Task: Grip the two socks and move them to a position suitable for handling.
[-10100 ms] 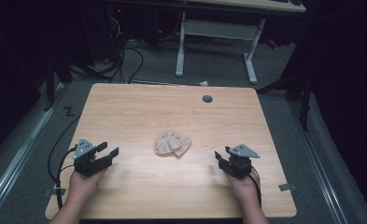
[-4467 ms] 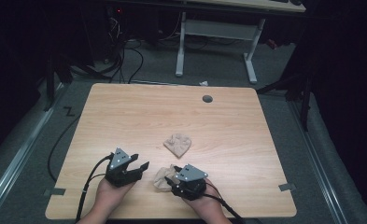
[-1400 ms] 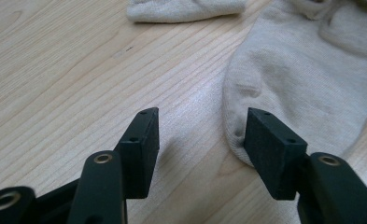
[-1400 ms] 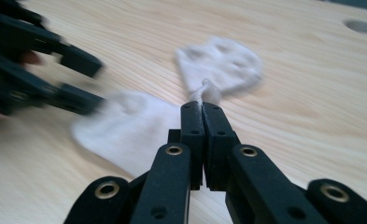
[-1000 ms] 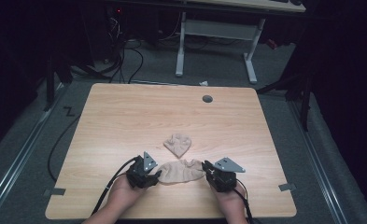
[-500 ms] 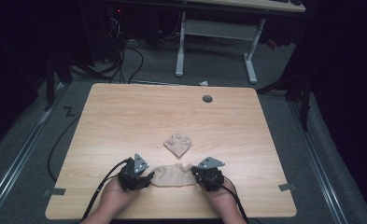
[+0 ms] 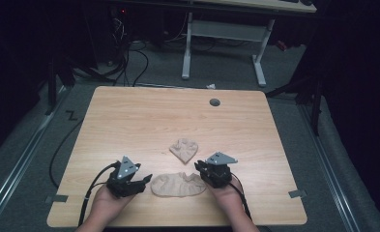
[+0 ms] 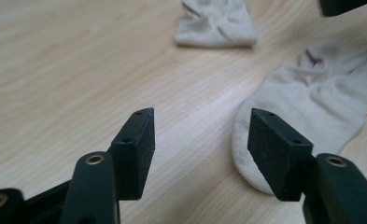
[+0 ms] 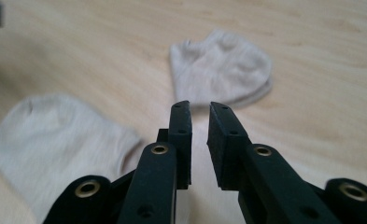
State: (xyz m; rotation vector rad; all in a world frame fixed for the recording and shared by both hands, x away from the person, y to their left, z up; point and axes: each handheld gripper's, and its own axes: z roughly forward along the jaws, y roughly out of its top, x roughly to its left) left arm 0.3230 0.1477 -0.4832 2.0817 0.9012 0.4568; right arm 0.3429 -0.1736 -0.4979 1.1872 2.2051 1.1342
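High view: flat sock spread on worktop between left tool, jaws wide apart and empty, and right tool, jaws nearly together, gripping nothing. Soft, light, limp; best pinched at cuff or toe edge.

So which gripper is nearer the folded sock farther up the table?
Right. The right gripper sits just below and right of the folded sock; the left gripper is farther down-left, beyond the flat sock.

A flat sock is lying between the left gripper and right gripper; a folded sock is lying just beyond.
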